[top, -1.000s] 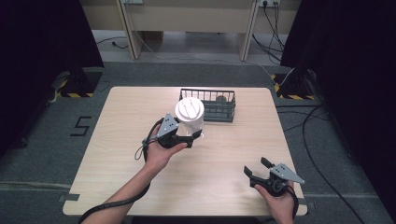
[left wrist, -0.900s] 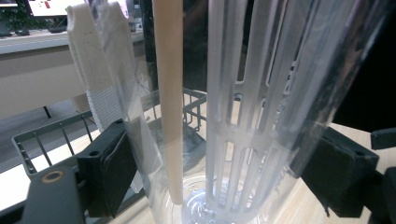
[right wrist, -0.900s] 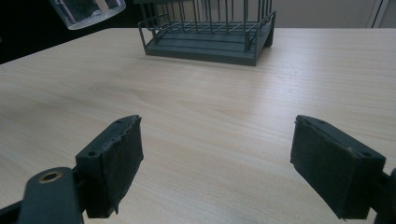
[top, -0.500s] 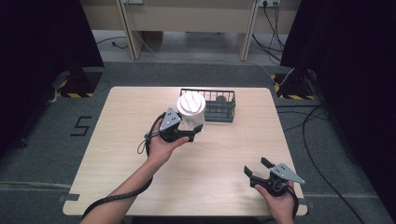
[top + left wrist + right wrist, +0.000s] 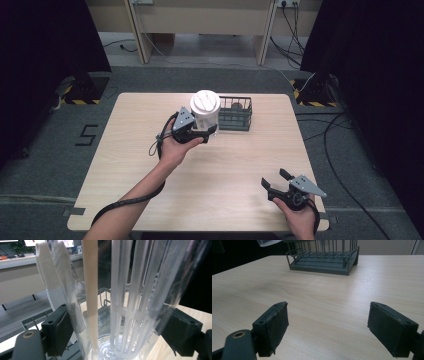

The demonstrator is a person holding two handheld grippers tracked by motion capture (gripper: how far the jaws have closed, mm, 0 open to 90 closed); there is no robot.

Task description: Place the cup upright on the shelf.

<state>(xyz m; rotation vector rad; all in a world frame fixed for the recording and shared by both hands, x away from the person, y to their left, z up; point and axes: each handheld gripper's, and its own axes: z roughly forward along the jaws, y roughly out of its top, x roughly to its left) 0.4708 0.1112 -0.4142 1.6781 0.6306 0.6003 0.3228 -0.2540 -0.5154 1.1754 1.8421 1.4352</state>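
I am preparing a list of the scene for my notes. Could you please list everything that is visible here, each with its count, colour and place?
table: one, light wood, centre of the high view.
wire basket: one, dark grey, far middle of the table; something small inside, too unclear to name.
clear bottle: one, transparent with a white lid and a white slotted insert, held just left of the basket.
left tool: one, black, jaws shut on the bottle's sides.
right tool: one, black, jaws open and holding nothing, near right corner of the table.
person's hands: two, left hand, right hand.
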